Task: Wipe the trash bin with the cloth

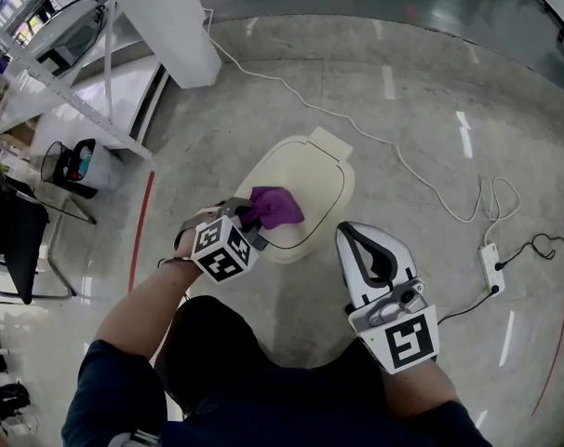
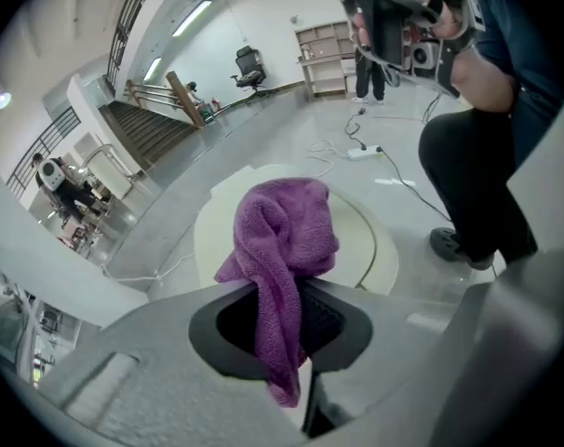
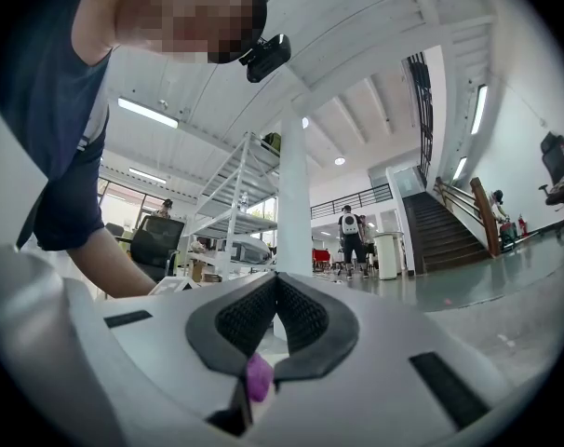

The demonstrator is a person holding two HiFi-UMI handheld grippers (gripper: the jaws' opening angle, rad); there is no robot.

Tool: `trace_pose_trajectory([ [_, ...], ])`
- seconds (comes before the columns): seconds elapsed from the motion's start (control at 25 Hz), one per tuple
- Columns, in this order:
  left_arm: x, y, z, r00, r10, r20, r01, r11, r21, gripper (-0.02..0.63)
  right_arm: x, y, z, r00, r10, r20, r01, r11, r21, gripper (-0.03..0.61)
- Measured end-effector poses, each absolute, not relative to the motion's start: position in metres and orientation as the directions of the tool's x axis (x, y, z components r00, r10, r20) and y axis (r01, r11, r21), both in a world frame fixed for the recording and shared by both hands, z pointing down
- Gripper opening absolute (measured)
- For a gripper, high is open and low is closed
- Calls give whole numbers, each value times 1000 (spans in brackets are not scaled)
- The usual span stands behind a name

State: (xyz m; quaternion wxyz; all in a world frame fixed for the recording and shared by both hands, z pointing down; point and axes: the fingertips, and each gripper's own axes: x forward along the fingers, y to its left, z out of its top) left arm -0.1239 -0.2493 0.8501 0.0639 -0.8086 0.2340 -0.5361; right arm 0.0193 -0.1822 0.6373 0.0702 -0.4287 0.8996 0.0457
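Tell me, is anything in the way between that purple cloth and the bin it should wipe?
Nothing visible does. The left gripper is shut on the purple cloth, which hangs directly over the cream trash bin lid; the lid is bare around it. The right gripper is held off to the side, shut.

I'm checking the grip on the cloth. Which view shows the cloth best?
Left gripper view: the cloth fills the centre, pinched in the left gripper's jaws. Head view shows it small, over the trash bin. Right gripper view shows no clear cloth.
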Motion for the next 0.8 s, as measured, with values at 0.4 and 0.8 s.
trace_pose_trajectory([
  [0.4, -128, -214, 853, 342, -420, 841, -335, -890, -308, 54, 6, -182, 643, -632, -762, -139, -773, 632, 51, 11],
  [0.8, -70, -168, 861, 431, -350, 832, -227, -934, -276, 54, -1, -205, 679, -630, -775, -48, -776, 629, 35, 11],
])
